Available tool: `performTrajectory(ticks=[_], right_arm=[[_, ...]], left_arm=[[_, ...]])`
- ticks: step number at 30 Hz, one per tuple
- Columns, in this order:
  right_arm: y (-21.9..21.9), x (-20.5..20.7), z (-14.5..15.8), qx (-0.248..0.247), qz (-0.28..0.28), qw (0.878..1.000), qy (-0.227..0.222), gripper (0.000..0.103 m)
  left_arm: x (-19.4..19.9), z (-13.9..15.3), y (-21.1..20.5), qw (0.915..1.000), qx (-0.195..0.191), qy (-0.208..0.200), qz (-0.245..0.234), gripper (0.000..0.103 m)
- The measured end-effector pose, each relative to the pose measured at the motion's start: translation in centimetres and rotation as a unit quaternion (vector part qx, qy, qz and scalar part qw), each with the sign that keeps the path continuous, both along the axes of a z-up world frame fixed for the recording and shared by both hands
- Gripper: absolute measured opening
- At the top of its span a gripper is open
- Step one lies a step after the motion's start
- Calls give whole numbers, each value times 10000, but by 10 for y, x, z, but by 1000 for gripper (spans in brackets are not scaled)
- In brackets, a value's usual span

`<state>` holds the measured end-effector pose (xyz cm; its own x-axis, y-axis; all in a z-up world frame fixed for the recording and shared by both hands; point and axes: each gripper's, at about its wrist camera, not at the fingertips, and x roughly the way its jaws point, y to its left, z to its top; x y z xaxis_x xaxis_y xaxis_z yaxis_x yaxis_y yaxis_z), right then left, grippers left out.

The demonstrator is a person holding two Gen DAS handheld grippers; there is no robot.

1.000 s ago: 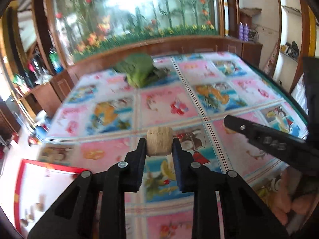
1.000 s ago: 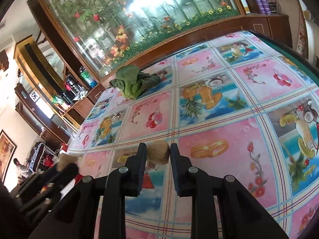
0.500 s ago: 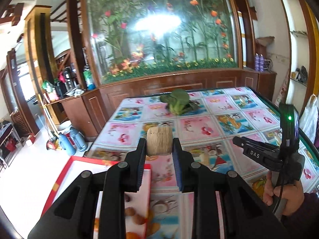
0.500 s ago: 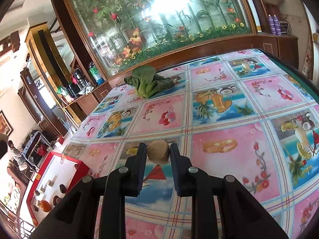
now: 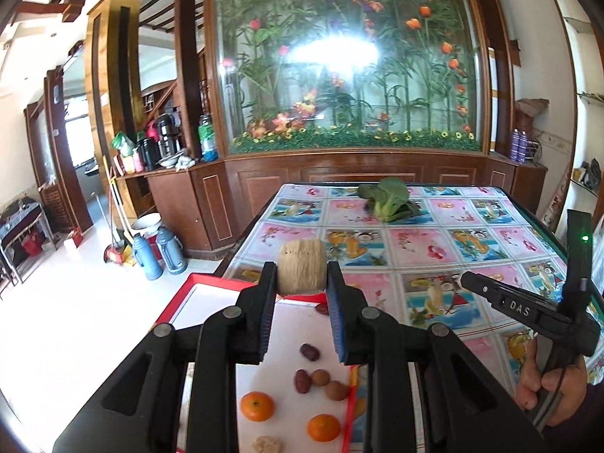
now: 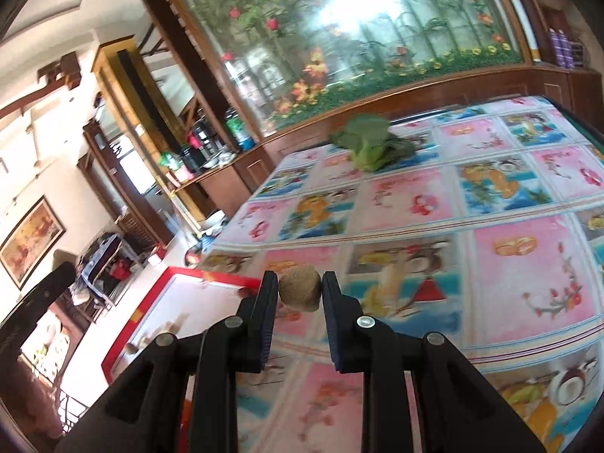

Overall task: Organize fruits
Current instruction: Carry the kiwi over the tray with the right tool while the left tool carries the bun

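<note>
My left gripper [image 5: 302, 283] is shut on a pale tan, rough-skinned fruit [image 5: 302, 267] and holds it above the far end of a red-rimmed white tray [image 5: 211, 282]. The tray holds two oranges [image 5: 256, 406], dark red dates [image 5: 309, 352] and small brown fruits [image 5: 336, 390]. My right gripper [image 6: 300, 288] is shut on a small brown round fruit [image 6: 300, 293], held above the table near the tray's far corner [image 6: 211, 275]. The right gripper also shows in the left wrist view [image 5: 472, 283], to the right.
The table [image 5: 434, 249] has a pink and blue fruit-print cloth. A bunch of green leafy vegetable [image 5: 389, 198] lies at its far end. Behind stands a wooden cabinet with a flower-painted glass panel [image 5: 347, 75]. Thermos flasks [image 5: 166, 251] stand on the floor left.
Both grippers have moved left and back toward the tray, still holding their fruits. The tray and its fruits have come into view below the left gripper.
</note>
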<state>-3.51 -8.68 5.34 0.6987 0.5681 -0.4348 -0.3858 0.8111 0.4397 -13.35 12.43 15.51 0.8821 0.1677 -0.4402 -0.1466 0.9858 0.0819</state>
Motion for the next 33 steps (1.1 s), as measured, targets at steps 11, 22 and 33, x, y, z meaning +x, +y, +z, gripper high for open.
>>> performTrajectory(ticks=[11,22,33], right_arm=[[81,-41,20,-314,997,9935,-449,22],[127,-64,1,-689,1636,9832,-420,23],[139,-70,-16,-852,1786,9797,-307,22]], left_arm=[[-9,-16,39,9992,-228,84,321,28],[-16,-38,69,9974,-387,278,538,28],[-14,-59,87,9952,-478,543,661,28]])
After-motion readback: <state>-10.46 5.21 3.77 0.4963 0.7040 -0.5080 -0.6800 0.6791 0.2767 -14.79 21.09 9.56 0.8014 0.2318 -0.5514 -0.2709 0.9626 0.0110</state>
